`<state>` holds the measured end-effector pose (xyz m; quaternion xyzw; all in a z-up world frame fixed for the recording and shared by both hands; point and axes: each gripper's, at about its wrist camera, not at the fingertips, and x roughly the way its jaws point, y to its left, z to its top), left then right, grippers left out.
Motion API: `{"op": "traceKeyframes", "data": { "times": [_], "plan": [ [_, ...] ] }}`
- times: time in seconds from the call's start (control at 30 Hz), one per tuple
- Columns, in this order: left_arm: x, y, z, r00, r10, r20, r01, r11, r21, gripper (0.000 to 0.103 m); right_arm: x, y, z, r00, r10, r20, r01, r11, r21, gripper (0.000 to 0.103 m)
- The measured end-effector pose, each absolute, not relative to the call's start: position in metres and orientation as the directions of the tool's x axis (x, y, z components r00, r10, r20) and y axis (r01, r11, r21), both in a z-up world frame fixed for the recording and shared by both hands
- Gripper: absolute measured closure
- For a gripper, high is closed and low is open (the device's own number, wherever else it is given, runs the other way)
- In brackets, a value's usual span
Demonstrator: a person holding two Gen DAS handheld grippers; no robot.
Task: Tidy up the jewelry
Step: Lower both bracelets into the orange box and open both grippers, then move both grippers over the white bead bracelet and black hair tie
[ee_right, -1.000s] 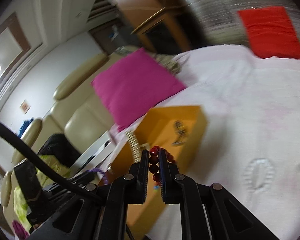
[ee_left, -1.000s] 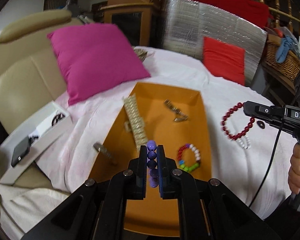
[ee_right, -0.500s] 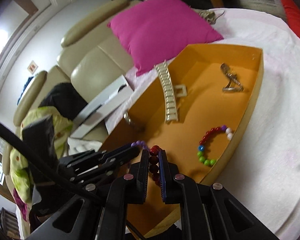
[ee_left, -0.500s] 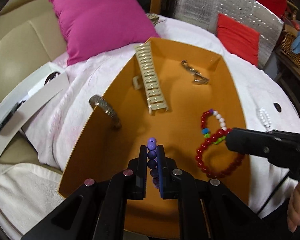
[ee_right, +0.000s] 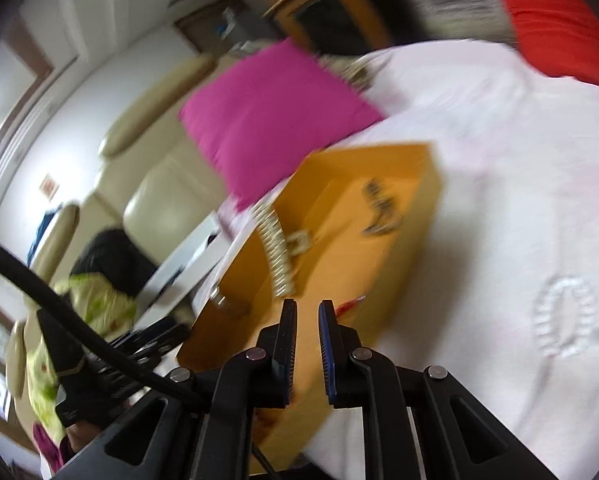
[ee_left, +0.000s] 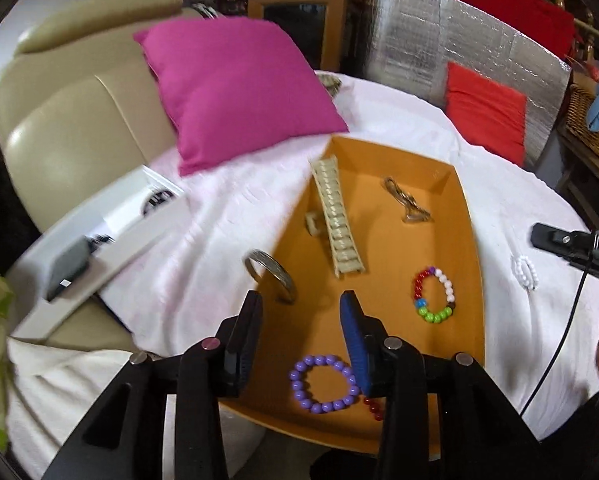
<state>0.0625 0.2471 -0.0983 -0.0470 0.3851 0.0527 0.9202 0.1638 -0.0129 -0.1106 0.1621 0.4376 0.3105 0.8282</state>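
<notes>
Sorting well along: orange tray now holds purple bead bracelet, just released from the left gripper, whose jaws have just been opening and stand apart, empty. Multicolour bracelet, cream watch strap and red beads also inside. Right gripper: narrow gap, nothing between. White bracelet beside the tray and silver bangle at its left wall remain

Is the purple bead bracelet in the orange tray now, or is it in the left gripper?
In the tray. The purple bracelet lies flat on the orange tray floor; the left gripper, jaws just opened, presses nothing.
</notes>
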Motion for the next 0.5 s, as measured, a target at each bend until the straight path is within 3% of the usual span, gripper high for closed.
{"op": "traceKeyframes", "data": {
  "times": [0.2,0.3,0.5],
  "plan": [
    [0.062,0.22,-0.071,0.721,0.091,-0.687,-0.111,0.994,0.014,0.062,0.175,-0.101,-0.104,0.529,0.584,-0.615,-0.214,0.793,0.57,0.089],
    [0.067,0.191,-0.063,0.726,0.085,-0.682,-0.077,0.996,0.042,0.056,0.176,-0.143,-0.101,0.568,0.555,-0.608,-0.141,0.794,0.592,0.089],
    [0.097,0.094,-0.07,0.689,-0.025,-0.724,0.044,0.999,0.008,0.048,0.168,-0.204,-0.093,0.631,0.504,-0.59,-0.044,0.782,0.621,0.089]
  ]
}}
